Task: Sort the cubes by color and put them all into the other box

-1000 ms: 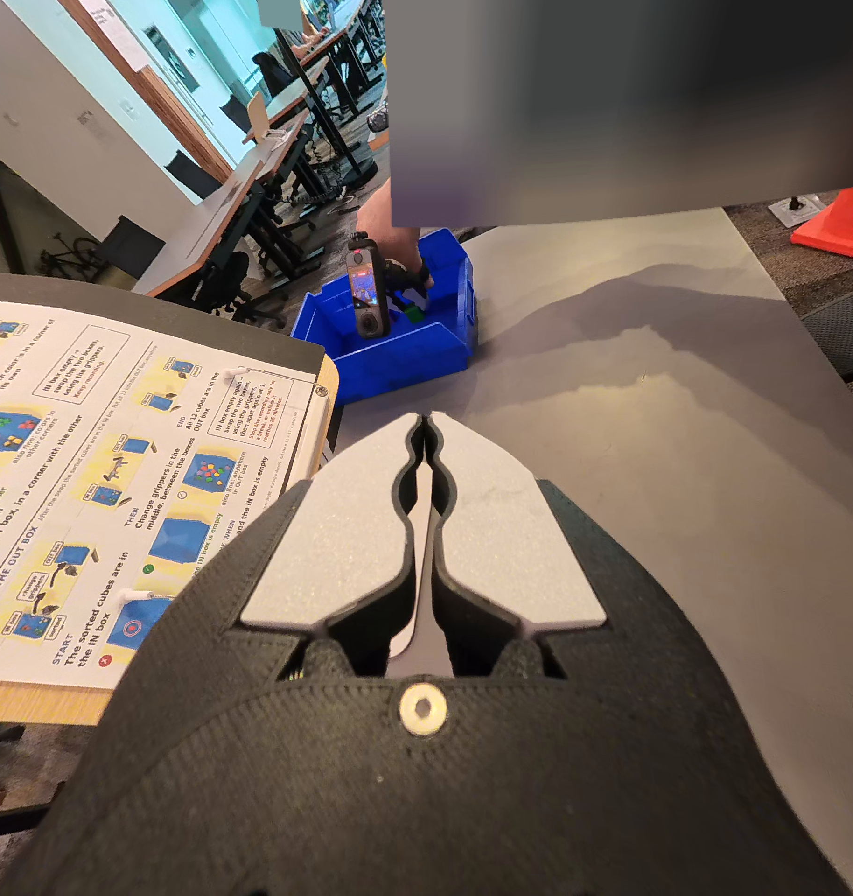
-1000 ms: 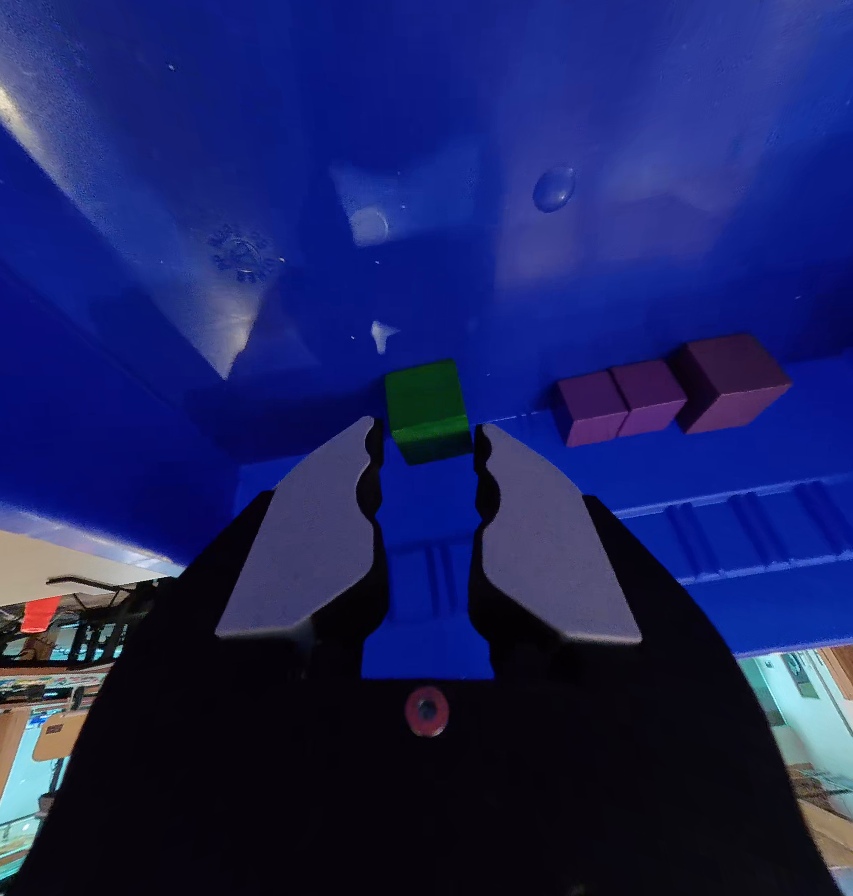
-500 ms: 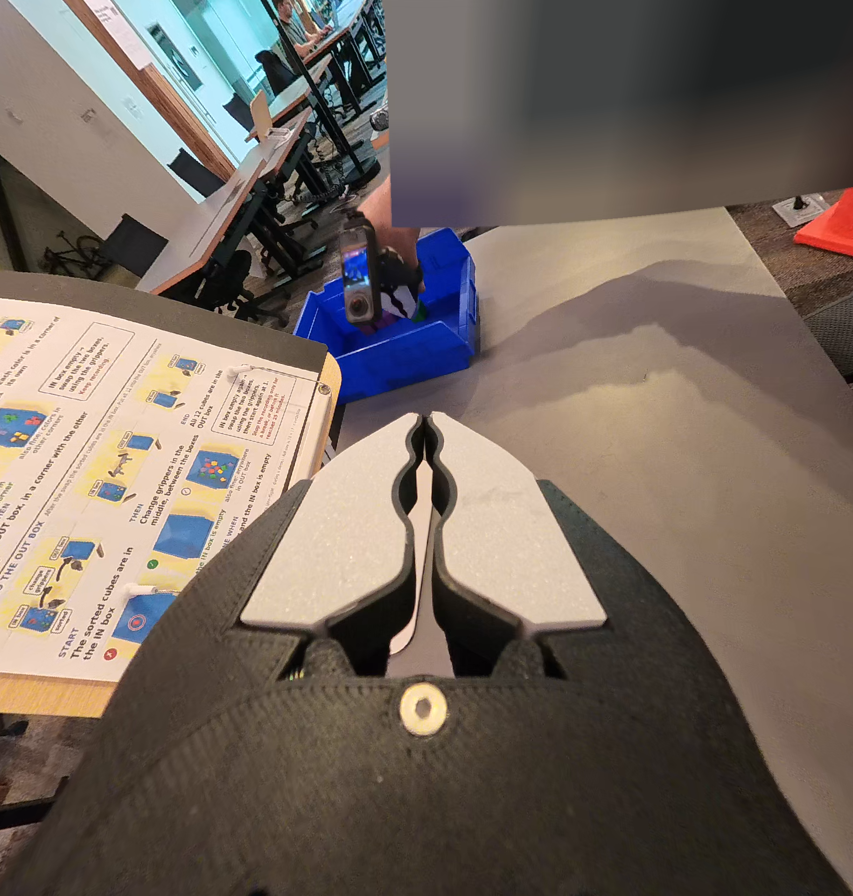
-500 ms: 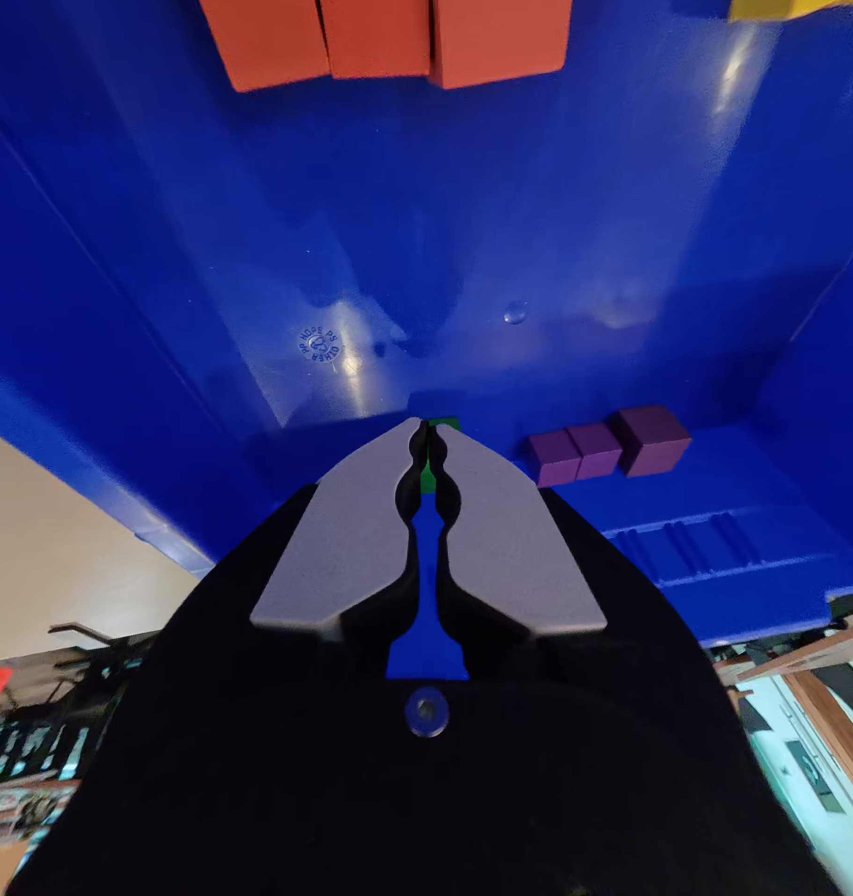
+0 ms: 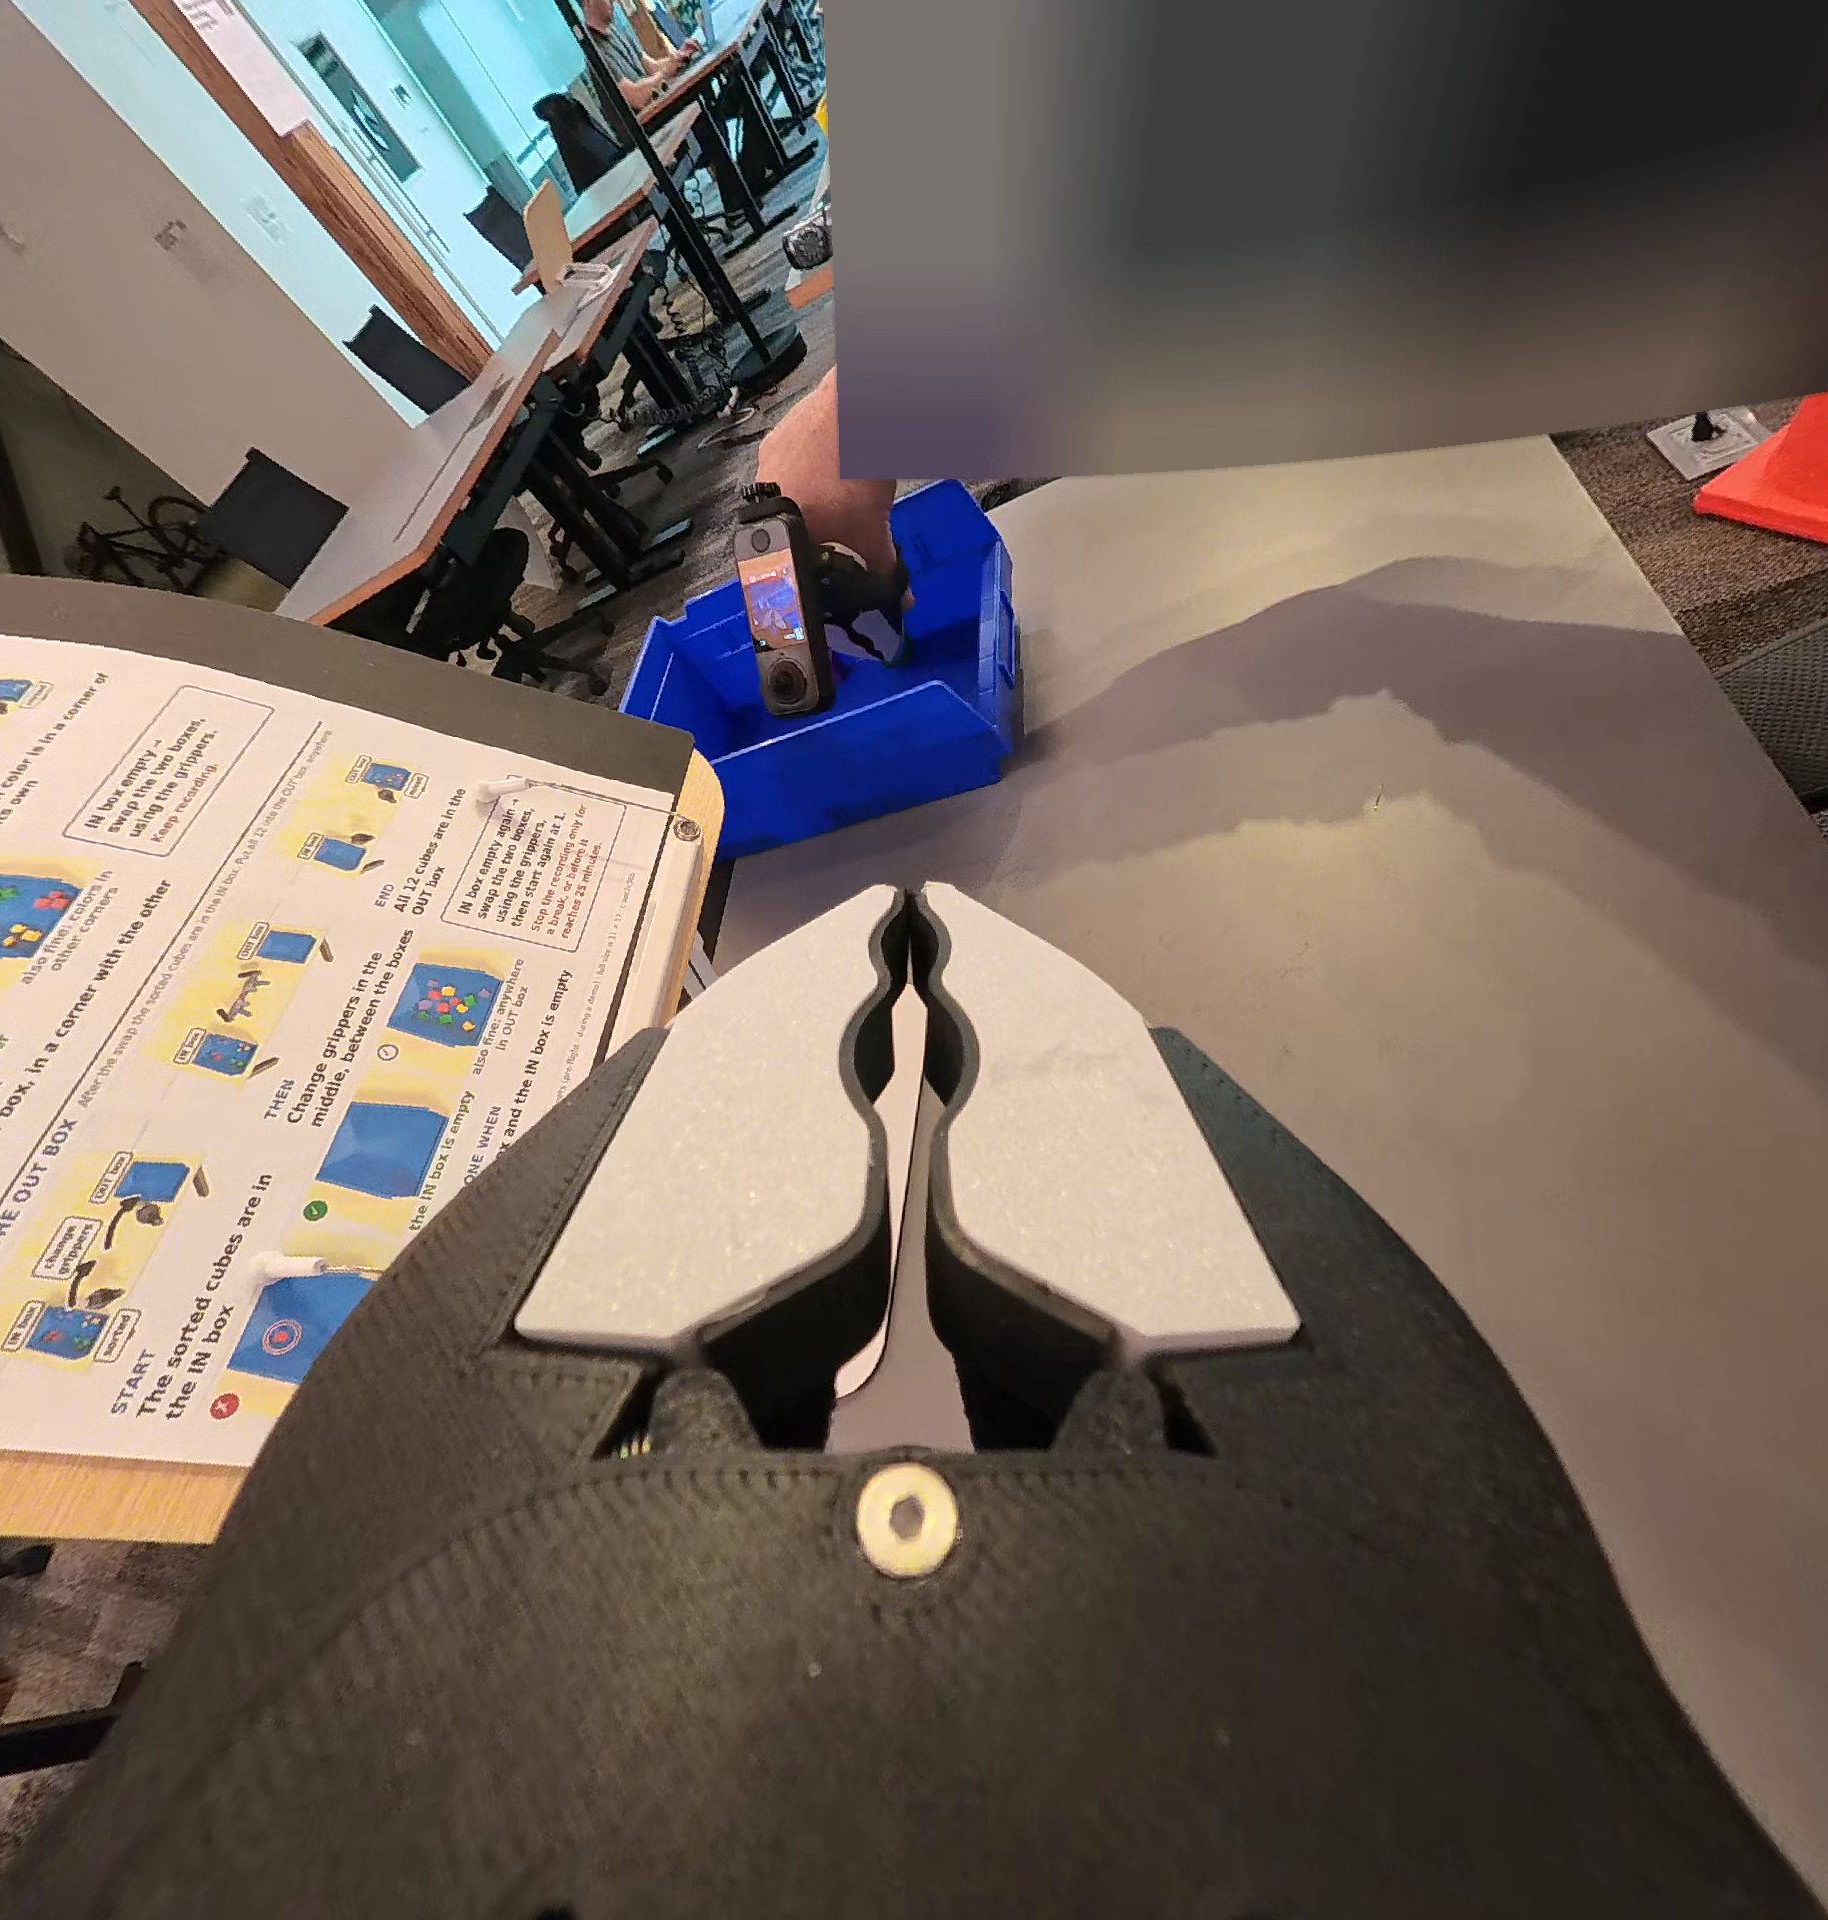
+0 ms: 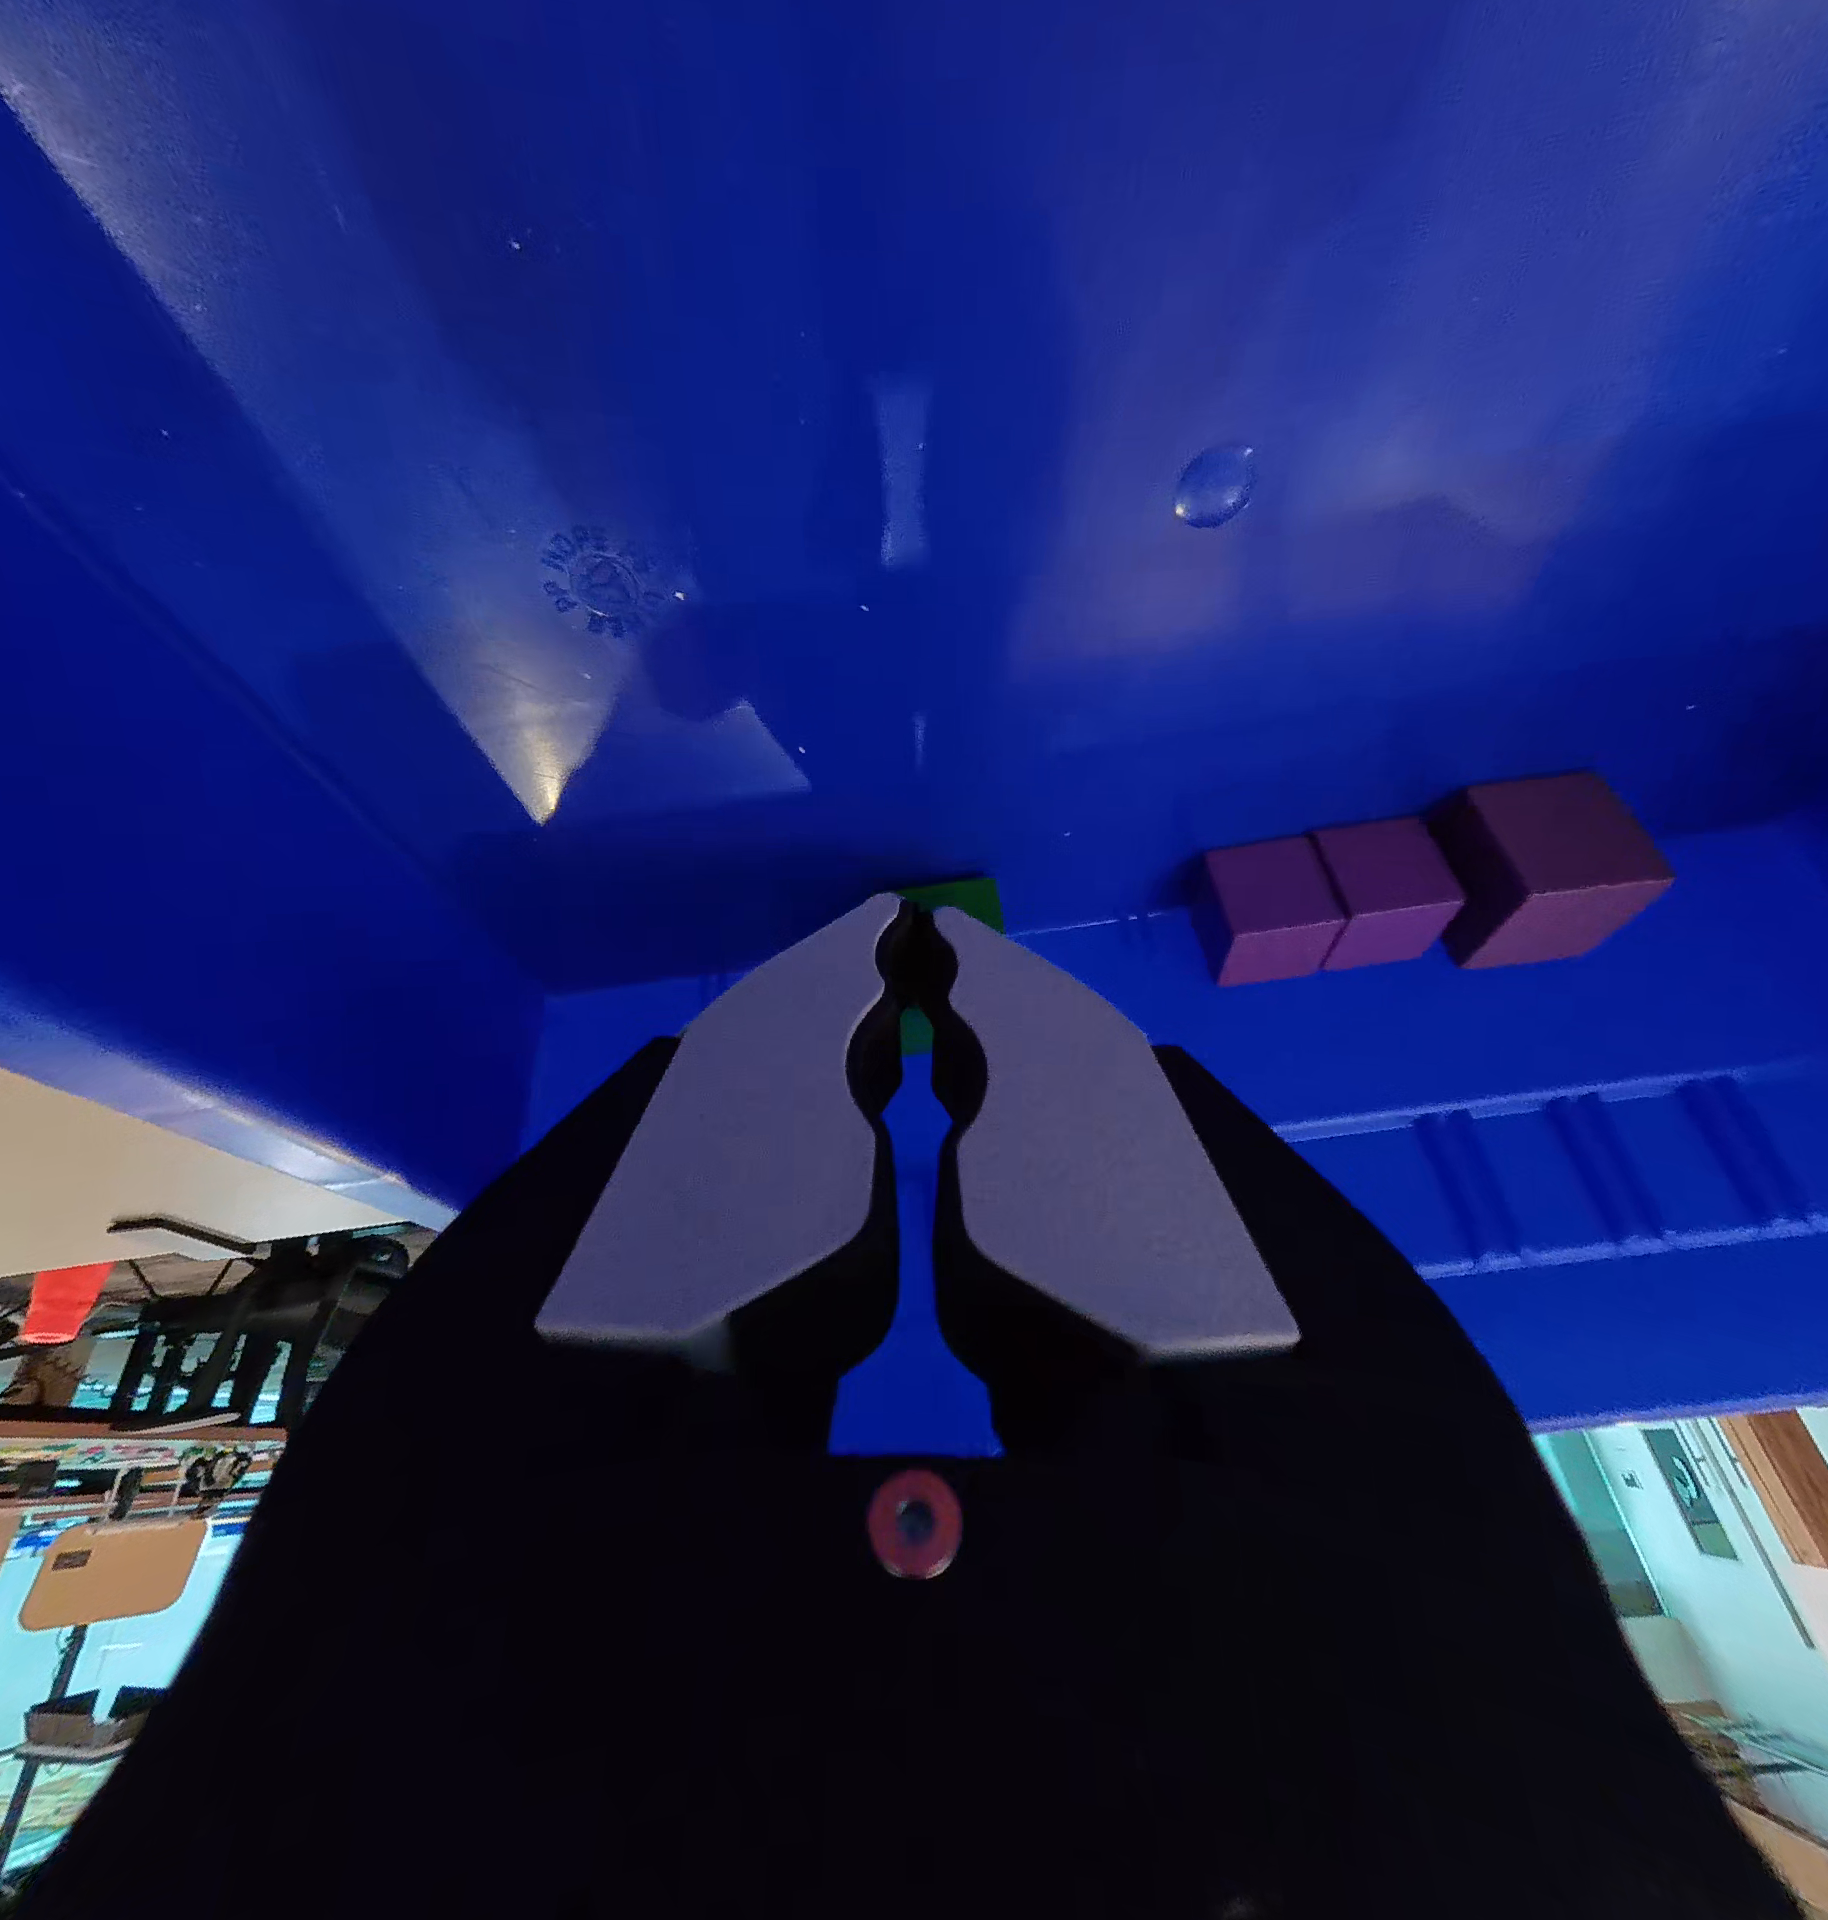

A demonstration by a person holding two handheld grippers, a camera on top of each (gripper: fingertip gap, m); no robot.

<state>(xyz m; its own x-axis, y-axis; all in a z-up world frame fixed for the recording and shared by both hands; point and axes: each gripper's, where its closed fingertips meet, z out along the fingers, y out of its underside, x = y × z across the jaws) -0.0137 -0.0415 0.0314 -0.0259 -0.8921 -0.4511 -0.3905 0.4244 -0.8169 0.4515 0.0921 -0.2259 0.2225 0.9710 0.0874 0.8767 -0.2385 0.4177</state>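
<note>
My right gripper (image 6: 915,914) is inside the blue box (image 6: 993,312), shut and holding nothing. Its tips are right in front of a green cube (image 6: 957,896) that sits against the box wall; most of the cube is hidden behind the fingers. Whether the tips touch it I cannot tell. Three purple cubes (image 6: 1388,894) stand in a row along the same wall to the right. My left gripper (image 5: 915,899) is shut and empty above the grey table (image 5: 1409,1039). The left wrist view shows the blue box (image 5: 858,769) at the far edge with the right gripper (image 5: 868,623) reaching into it.
A board with a printed instruction sheet (image 5: 266,987) lies to the left of my left gripper. An orange cone (image 5: 1783,478) stands on the floor at the far right. Desks and chairs stand beyond the table. A person's hand (image 5: 816,468) holds the right gripper. My hands' fingertips stand some 55 cm from each other.
The right gripper closed from open, pulled back and up in the box, then came in close to the green cube again. The left gripper has not moved.
</note>
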